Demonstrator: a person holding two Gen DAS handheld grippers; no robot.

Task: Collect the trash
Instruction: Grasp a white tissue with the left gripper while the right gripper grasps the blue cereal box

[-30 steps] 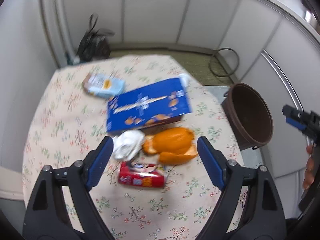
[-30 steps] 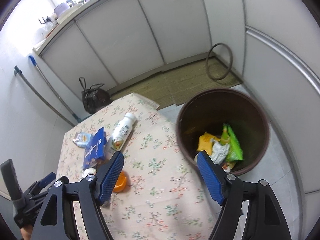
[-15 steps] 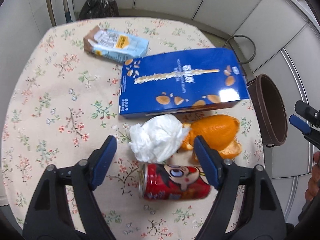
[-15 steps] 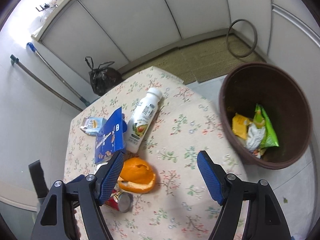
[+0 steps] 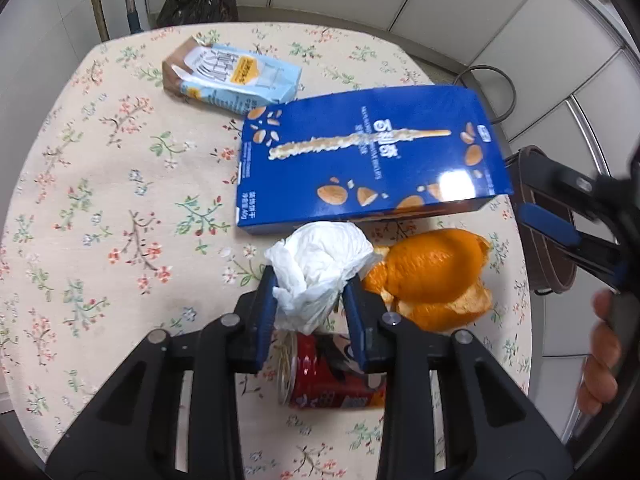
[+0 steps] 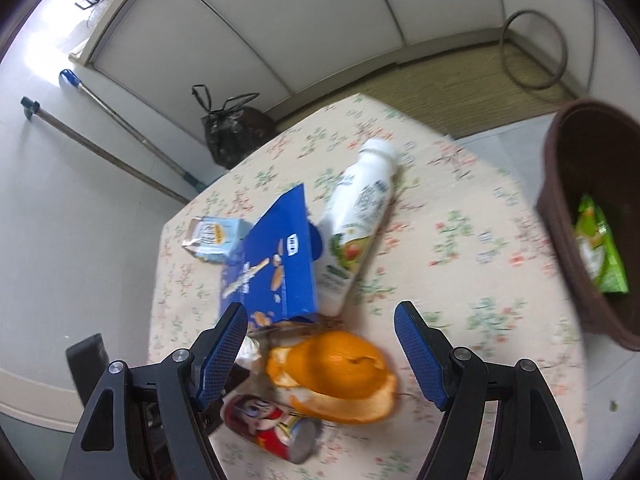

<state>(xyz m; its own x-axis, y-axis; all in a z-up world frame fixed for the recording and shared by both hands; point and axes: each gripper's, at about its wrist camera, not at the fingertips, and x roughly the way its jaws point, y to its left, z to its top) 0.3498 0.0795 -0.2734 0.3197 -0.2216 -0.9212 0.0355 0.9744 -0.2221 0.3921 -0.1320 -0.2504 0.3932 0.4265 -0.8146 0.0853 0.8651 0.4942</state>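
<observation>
On the flowered tablecloth [image 5: 100, 200], my left gripper [image 5: 309, 280] points down at a crumpled white tissue [image 5: 320, 256]. Its jaws are closing and the blue pads press the tissue's sides. A red drink can [image 5: 332, 376] lies just below it and orange peel [image 5: 432, 272] to its right. Behind lie a blue biscuit box [image 5: 368, 160] and a pale blue carton [image 5: 236, 76]. My right gripper [image 6: 319, 311] hangs open above the orange peel [image 6: 336, 368], holding nothing. A white bottle [image 6: 356, 224] lies beside the box [image 6: 276, 264].
A brown bin [image 6: 592, 220] with green wrappers inside stands off the table's right edge. A black bag [image 6: 236, 132] and two long handles [image 6: 120, 148] lean by the far wall. A dark hoop [image 6: 532, 48] lies on the mat. A hand [image 5: 600, 352] holds the right gripper.
My left gripper came down onto the tissue and its jaws narrowed around it. My right gripper swung from over the bin to over the table, above the orange peel, still open.
</observation>
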